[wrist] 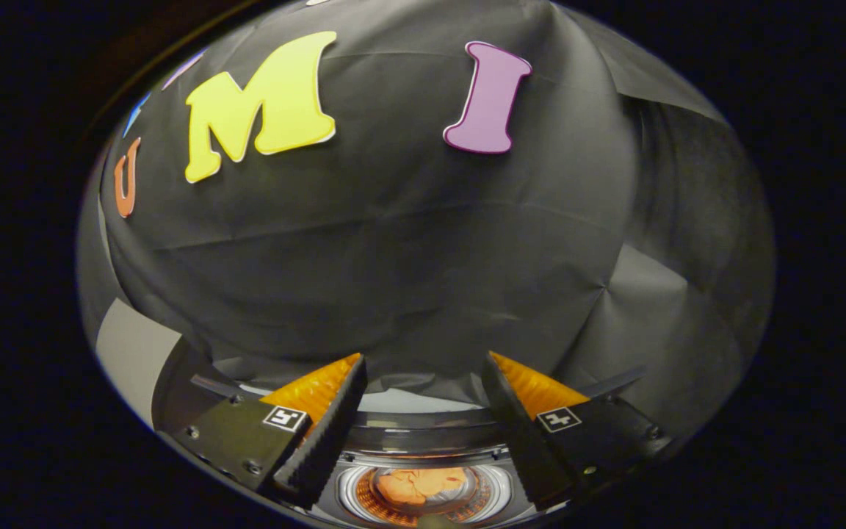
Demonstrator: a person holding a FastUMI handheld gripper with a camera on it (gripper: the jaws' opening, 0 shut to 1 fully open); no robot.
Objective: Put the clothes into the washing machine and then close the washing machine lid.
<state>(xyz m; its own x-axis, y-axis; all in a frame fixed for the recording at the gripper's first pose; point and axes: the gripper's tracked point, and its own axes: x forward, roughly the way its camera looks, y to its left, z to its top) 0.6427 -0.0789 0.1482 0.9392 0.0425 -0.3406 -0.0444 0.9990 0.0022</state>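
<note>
Hand-held gripper (423, 360) agape (2 fingers apart)

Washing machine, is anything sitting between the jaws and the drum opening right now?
Nothing visible. The gripper is open and empty, its jaws spread wide apart above the washing machine. Below the gap between them, the orange clothes already lie in the drum. The lid cannot be made out.

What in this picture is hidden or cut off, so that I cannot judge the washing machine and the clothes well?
- Washing machine: in the gripper view its body is cut off at the bottom and covered on both sides by the fingers of the open gripper.
- Lid: cannot be identified.
- Orange clothes in the drum: small, partly cut off; how many pieces is unclear.
- Drum depth: cannot tell.
</note>
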